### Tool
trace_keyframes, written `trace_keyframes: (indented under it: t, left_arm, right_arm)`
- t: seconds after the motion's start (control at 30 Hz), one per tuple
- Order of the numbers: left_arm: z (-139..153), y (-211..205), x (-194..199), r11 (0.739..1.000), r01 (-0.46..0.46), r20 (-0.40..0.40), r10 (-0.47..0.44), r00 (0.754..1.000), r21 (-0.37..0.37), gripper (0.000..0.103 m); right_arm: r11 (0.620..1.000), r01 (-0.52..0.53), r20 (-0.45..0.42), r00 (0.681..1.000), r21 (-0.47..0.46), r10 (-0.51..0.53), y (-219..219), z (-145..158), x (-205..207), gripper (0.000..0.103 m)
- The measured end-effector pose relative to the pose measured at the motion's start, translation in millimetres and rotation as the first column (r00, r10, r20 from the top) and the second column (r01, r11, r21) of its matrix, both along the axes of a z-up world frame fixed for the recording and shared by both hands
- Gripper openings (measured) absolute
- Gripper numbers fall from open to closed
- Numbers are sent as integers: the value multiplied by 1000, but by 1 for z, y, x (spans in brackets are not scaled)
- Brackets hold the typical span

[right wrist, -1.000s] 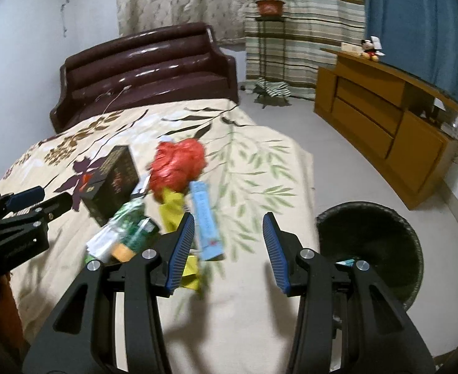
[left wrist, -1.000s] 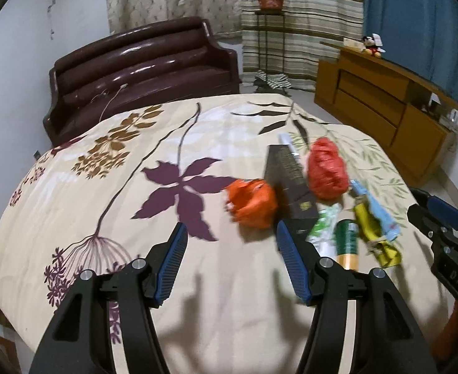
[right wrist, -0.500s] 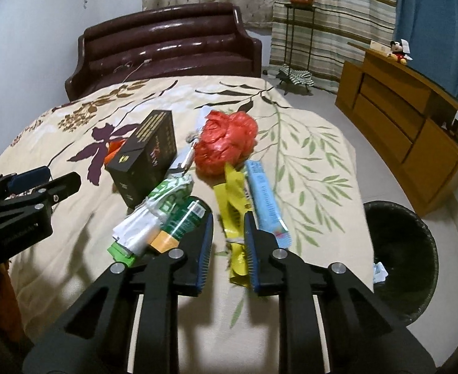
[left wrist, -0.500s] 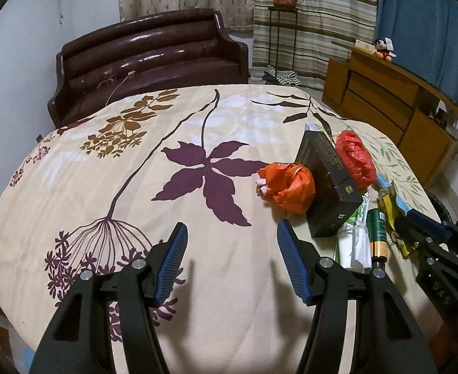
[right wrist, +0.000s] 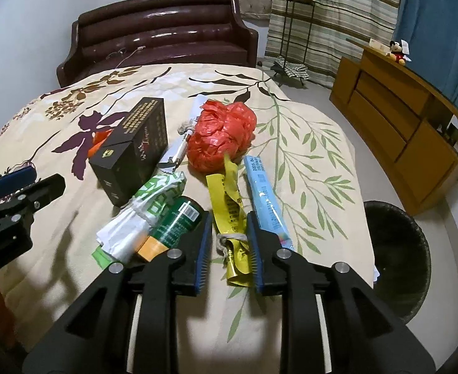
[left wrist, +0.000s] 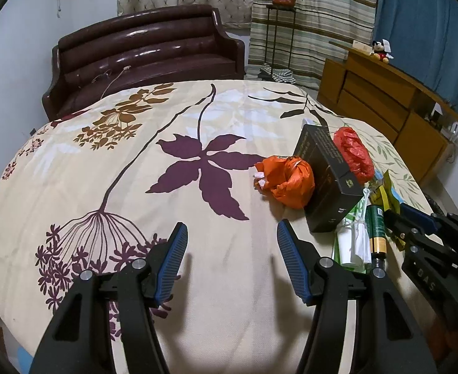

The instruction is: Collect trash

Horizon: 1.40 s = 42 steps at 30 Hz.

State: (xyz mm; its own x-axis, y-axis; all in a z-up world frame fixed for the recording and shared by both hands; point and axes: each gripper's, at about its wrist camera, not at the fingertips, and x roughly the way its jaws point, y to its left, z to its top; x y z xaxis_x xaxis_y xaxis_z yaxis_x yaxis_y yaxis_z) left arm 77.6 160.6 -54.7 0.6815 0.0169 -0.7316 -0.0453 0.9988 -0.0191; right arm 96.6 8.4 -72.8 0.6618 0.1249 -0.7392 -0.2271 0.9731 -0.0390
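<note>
**Trash cluster on the floral tablecloth, with both grippers near its front edge**

The right gripper (right wrist: 229, 237) stands with its jaws narrowed around the lower end of a yellow wrapper (right wrist: 229, 199), the blue pads close on either side; whether they press it cannot be told. Just left of its left finger lies a green can (right wrist: 174, 227), touching a green-and-white plastic bag (right wrist: 145, 208). Just beyond its right finger lies a light-blue packet (right wrist: 264, 193). Ahead sit a crumpled red plastic bag (right wrist: 221, 137) and a black box (right wrist: 135, 146), with a silver wrapper (right wrist: 179, 149) between them.

To the right of this gripper the tablecloth (right wrist: 307, 162) ends, and beside that edge, lower, stands a black waste bin (right wrist: 397, 243); something pale shows at its left rim, the rest of its inside is dark.

The left gripper (left wrist: 230, 243) is spread wide and holds nothing, over bare printed cloth. Ahead and to its right an orange plastic bag (left wrist: 286, 180) rests against the black box. Open cloth lies ahead and to its left, up to a dark leather sofa (left wrist: 148, 59).
</note>
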Motion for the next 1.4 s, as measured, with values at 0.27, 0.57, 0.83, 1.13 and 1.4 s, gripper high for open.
trace_keyframes:
  t: [0.27,0.57,0.83,1.13,1.4]
  left_arm:
    - [-1,-2,3,1000,10,-3,-10,1000,-14,59]
    - [-2,-4,4,1000,15,-4,-15,1000,-20,59]
    - [-1,-14,3,999,36,-1,-36,999,-20,59]
    - [1,-43,-1,995,92,-1,-92,996,-23,59]
    - [-2,-69,0,993,120,-15,-120,993,-2,59]
  right_arm:
    - [1000,2,-20,1000,-26,-3,4,-6,10,26]
    - [999,1,-25,1000,-39,-2,7,-7,13,21]
    - [1000,3,32,999,5,-3,-2,8,-5,21]
    - [998,41,71,996,49,-44,-32,22,-19,21]
    - [994,69,80,994,84,-76,-60,23,-27,21]
